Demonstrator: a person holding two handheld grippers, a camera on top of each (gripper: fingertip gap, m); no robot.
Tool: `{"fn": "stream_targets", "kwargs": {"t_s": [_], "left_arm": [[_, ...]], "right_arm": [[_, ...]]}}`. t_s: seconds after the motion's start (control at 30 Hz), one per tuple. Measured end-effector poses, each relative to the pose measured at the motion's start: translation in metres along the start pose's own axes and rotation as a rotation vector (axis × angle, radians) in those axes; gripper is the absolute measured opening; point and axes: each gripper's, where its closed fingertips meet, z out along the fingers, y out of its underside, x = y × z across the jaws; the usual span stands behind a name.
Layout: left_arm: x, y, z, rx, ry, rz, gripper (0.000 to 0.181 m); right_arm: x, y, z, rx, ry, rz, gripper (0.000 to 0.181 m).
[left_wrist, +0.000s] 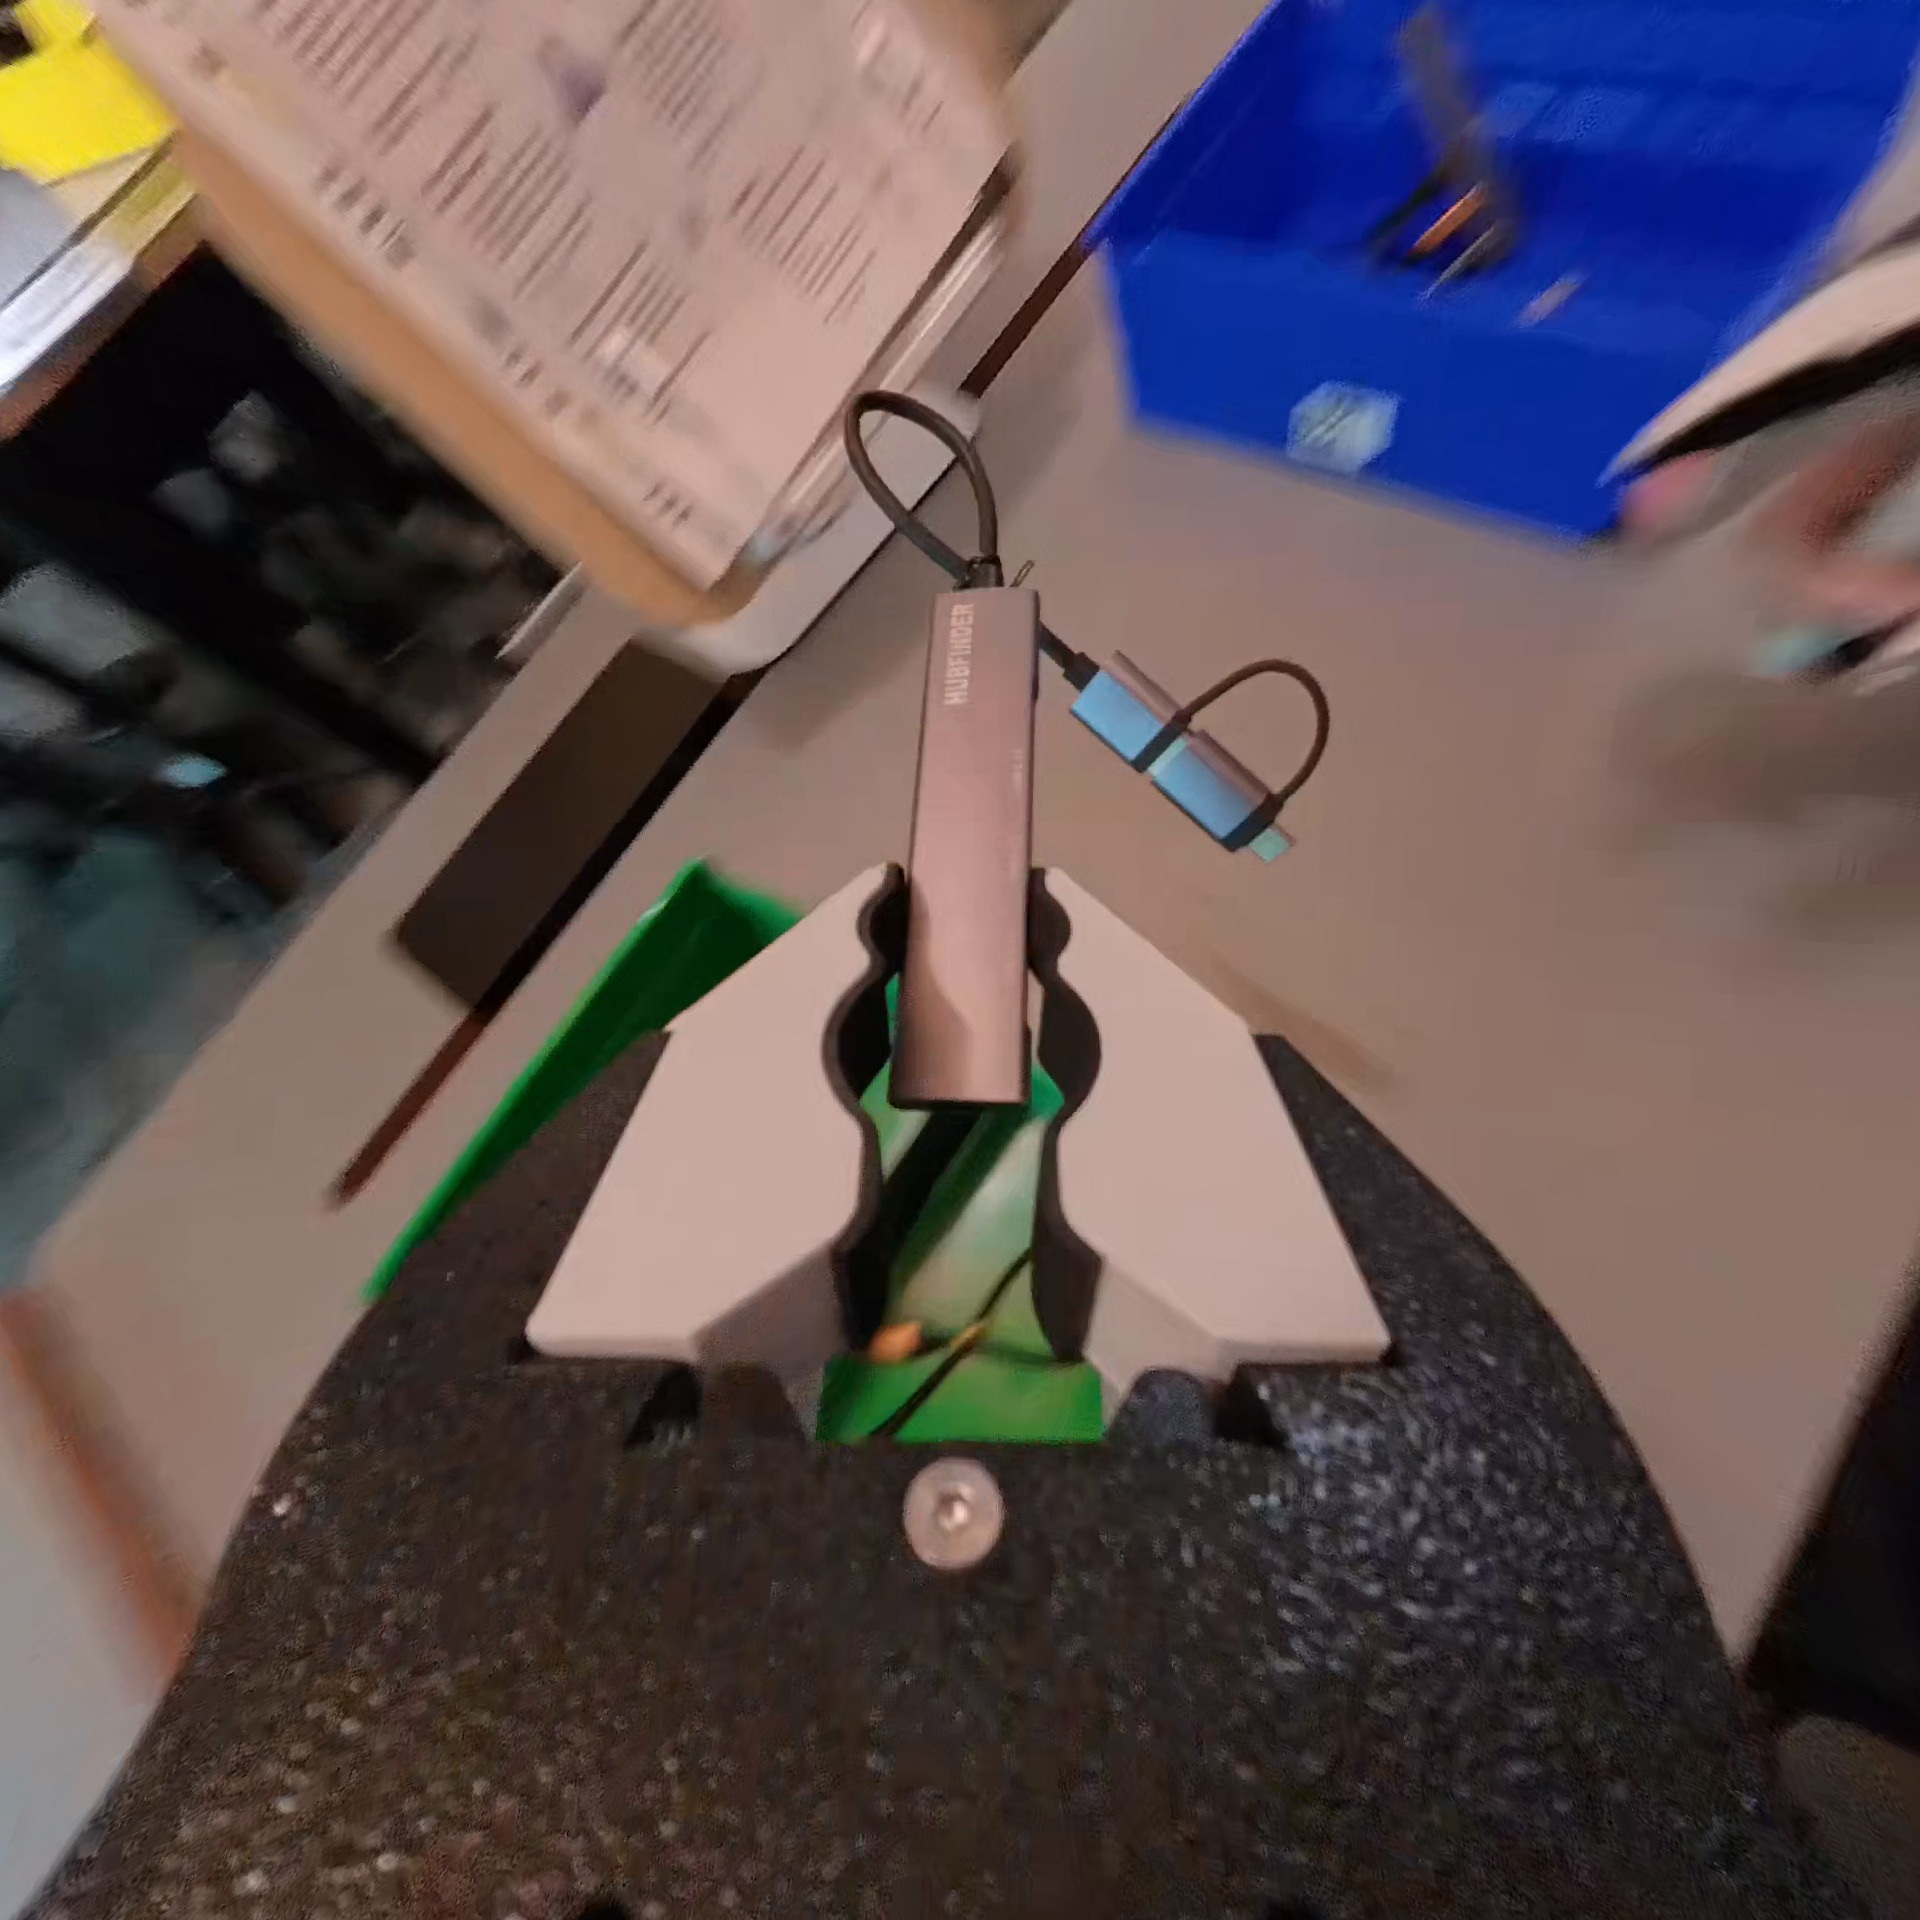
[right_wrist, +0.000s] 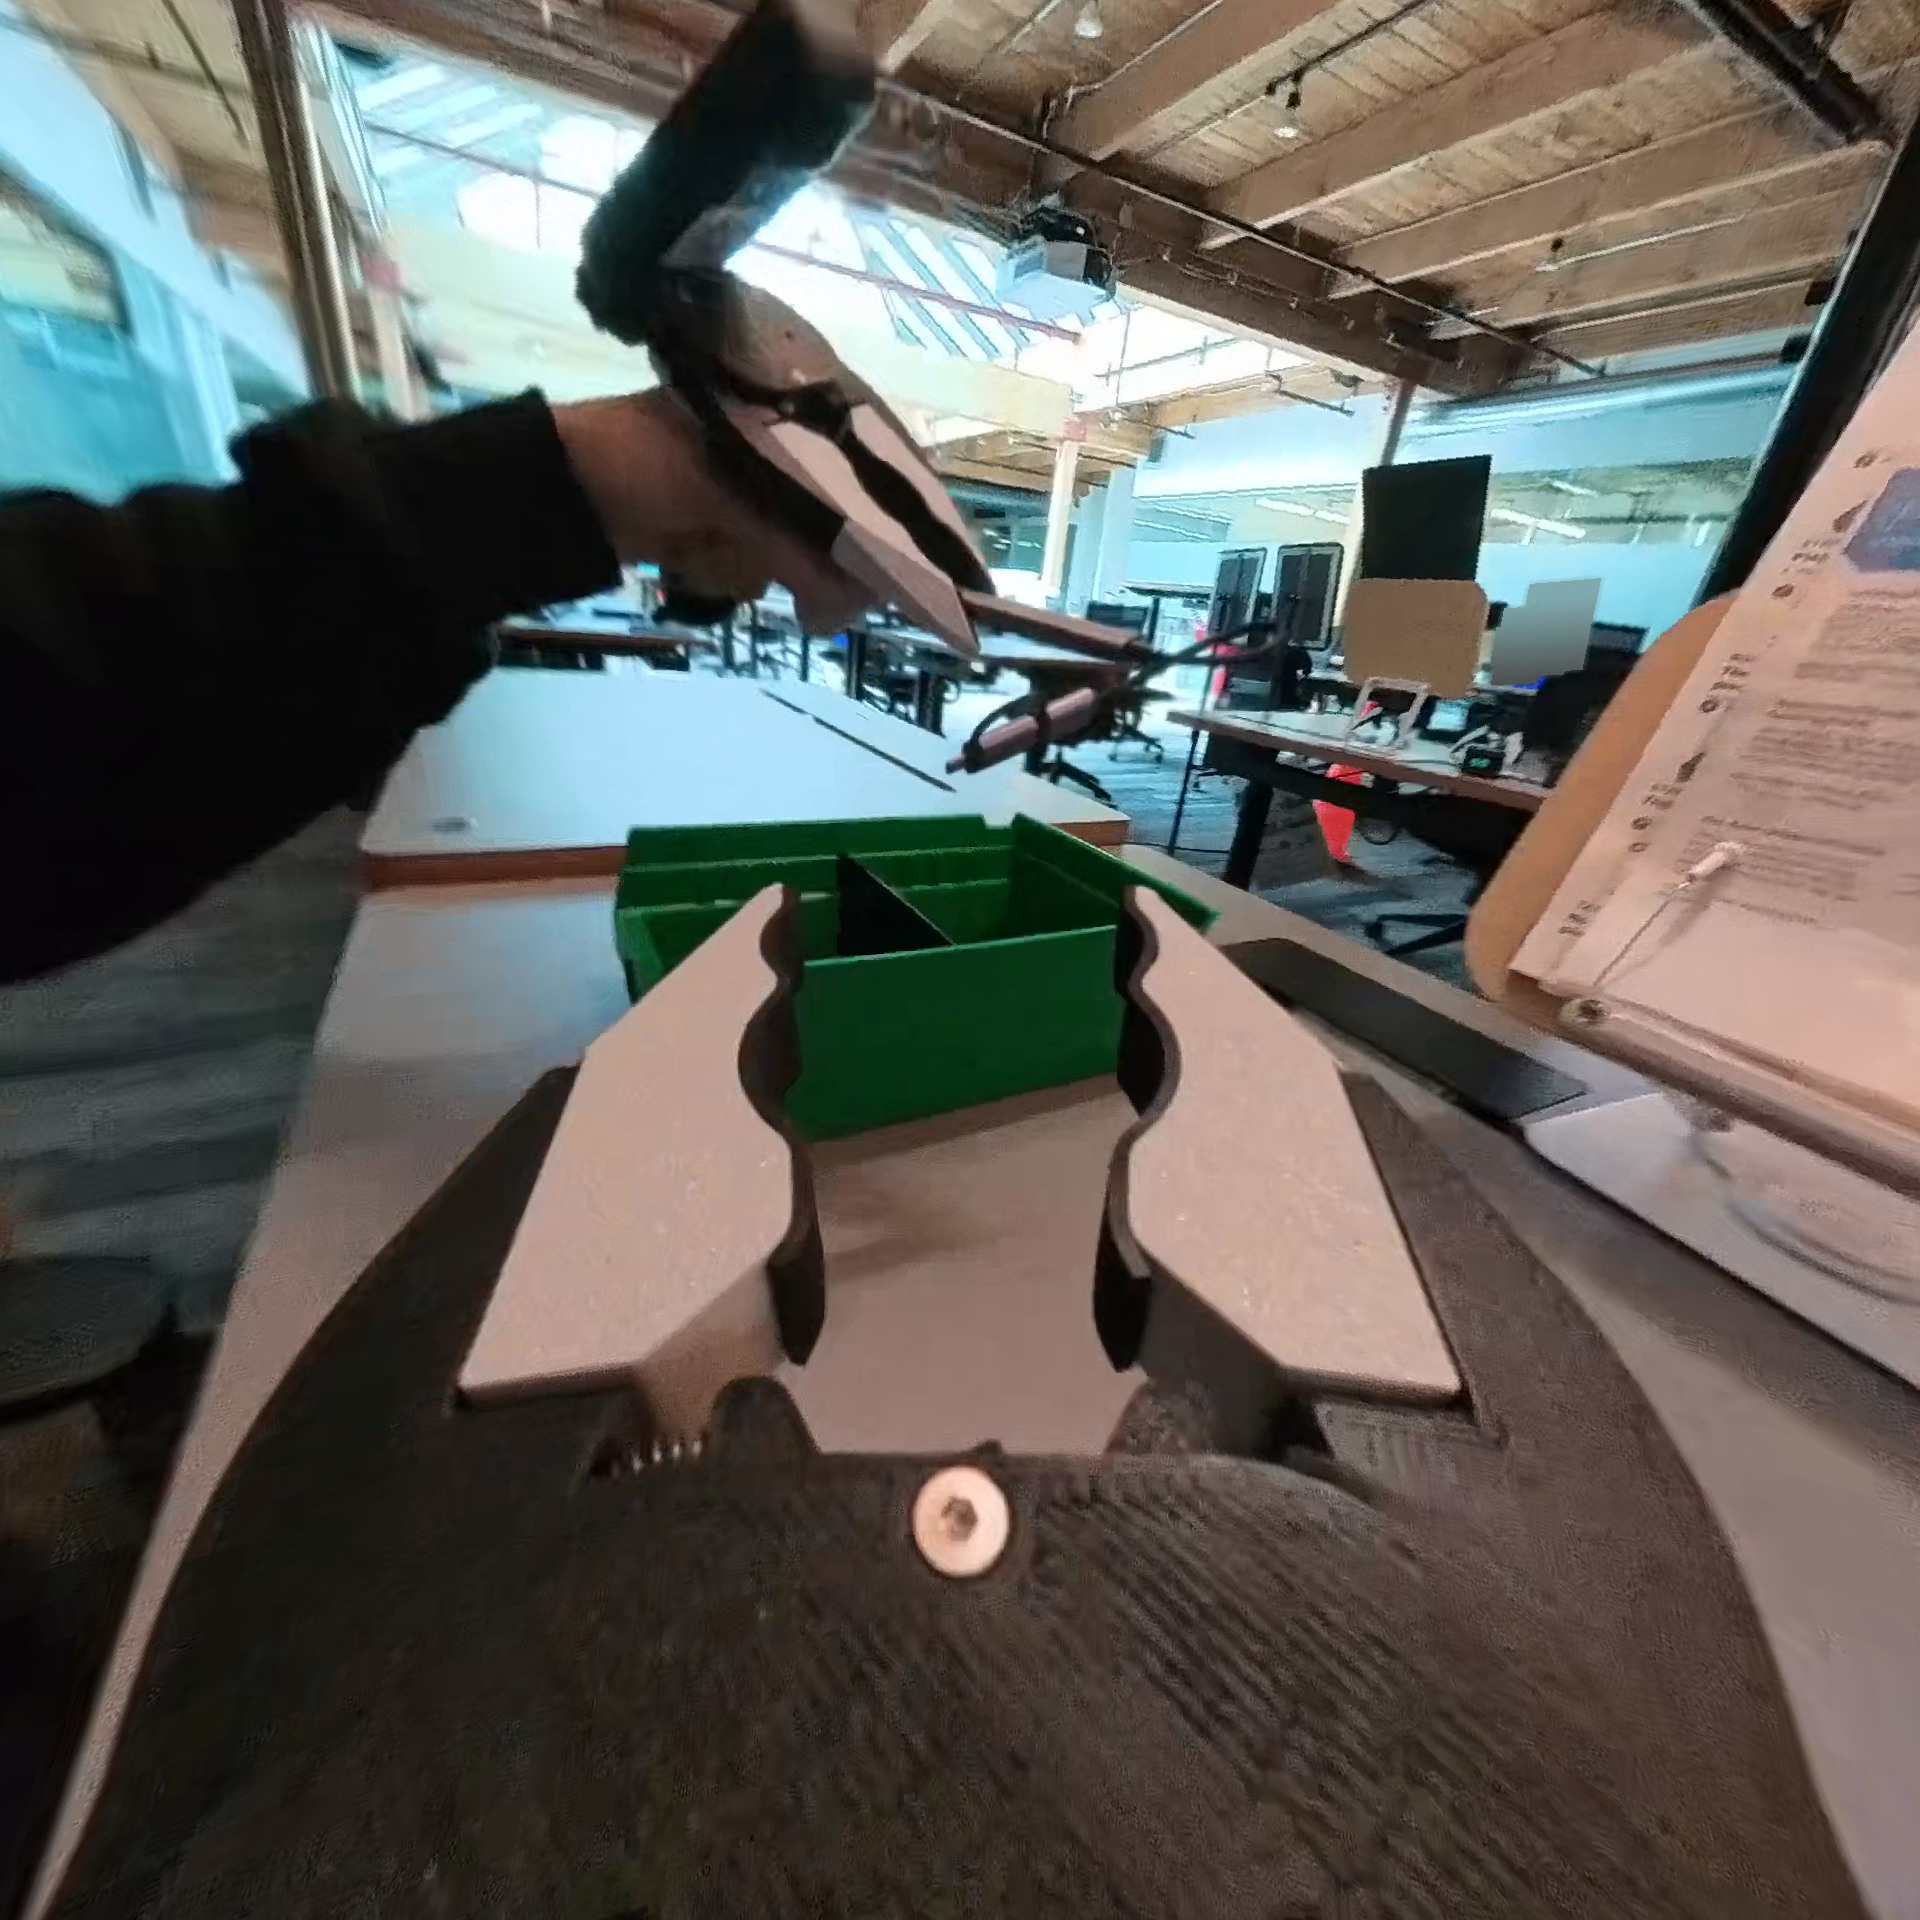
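Observation:
My left gripper is shut on a slim grey USB hub and holds it in the air above the table. The hub's short black cable loops away and ends in a blue-grey plug with an adapter. A green divided box lies below and behind the fingers. In the right wrist view the left gripper hangs above that green box, with the hub and dangling plug sticking out. My right gripper is open and empty, low over the table just before the box.
A blue bin stands at the far right of the table. A clipboard with printed sheets leans at the left; it shows at the right in the right wrist view. A person's dark sleeve reaches across. Desks and chairs stand beyond.

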Motion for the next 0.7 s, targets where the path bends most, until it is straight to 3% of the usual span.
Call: {"fn": "stream_targets", "kwargs": {"t_s": [0.03, 0.17, 0.27, 0.33, 0.4, 0.5, 0.7], "left_arm": [[0.023, -0.01, 0.0, 0.061, 0.075, -0.034, 0.022], [0.106, -0.027, 0.006, 0.213, 0.336, -0.112, 0.022], [0.155, -0.024, 0.012, 0.247, 0.477, -0.069, 0.021], [0.173, -0.019, 0.017, 0.239, 0.533, -0.038, 0.022], [0.184, -0.012, 0.021, 0.205, 0.57, 0.01, 0.022], [0.18, -0.004, 0.029, 0.135, 0.506, 0.074, 0.022], [0.167, 0.007, 0.033, 0.039, 0.389, 0.194, 0.021]], "right_arm": [[-0.002, -0.002, 0.001, 0.031, -0.021, 0.086, 0.062], [-0.011, -0.009, 0.0, 0.133, -0.16, 0.476, 0.076], [-0.018, -0.014, -0.005, 0.18, -0.253, 0.622, 0.081], [-0.027, -0.013, -0.01, 0.177, -0.299, 0.612, 0.089], [-0.04, -0.01, -0.014, 0.148, -0.347, 0.551, 0.084], [-0.046, -0.009, -0.021, 0.152, -0.361, 0.44, 0.084], [-0.006, -0.001, -0.03, 0.111, -0.177, 0.191, 0.097]]}}
